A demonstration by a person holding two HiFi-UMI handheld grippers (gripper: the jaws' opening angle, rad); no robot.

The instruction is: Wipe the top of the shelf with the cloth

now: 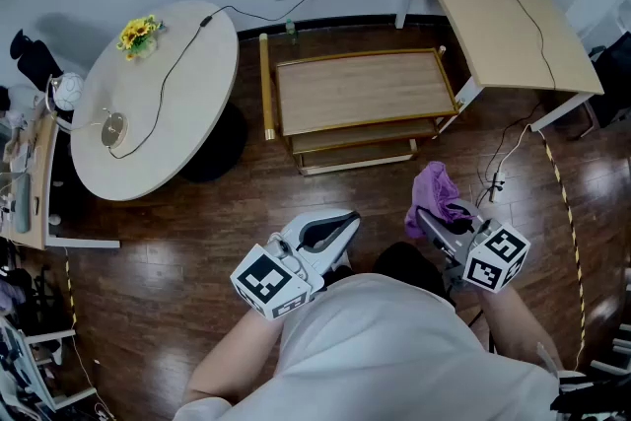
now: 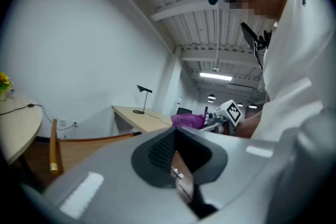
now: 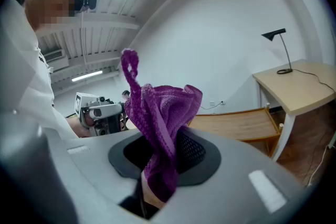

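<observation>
1. Closest to the person, well short of the shelf's (image 1: 360,92) front edge, the left gripper (image 1: 340,222) has its jaws together with nothing between them. It has no job in this step and is best kept back from the shelf.
2. Beside it, on the shelf's right-hand side and equally short of it, the right gripper (image 1: 426,217) is pinched tight on the purple cloth (image 1: 434,187). The cloth stands up in a loose bunch above the jaws.
3. The shelf's wooden top lies bare ahead. To wipe it well, I would carry the cloth forward and down and tip the gripper so the bunch folds flat onto the wood. Then draw long, overlapping strokes from one end to the other, with light pressure so the cloth does not slip from the grip.
4. Left of the shelf stands a round table (image 1: 158,104), and behind its right end a desk (image 1: 503,15). Neither should hinder the strokes.
</observation>
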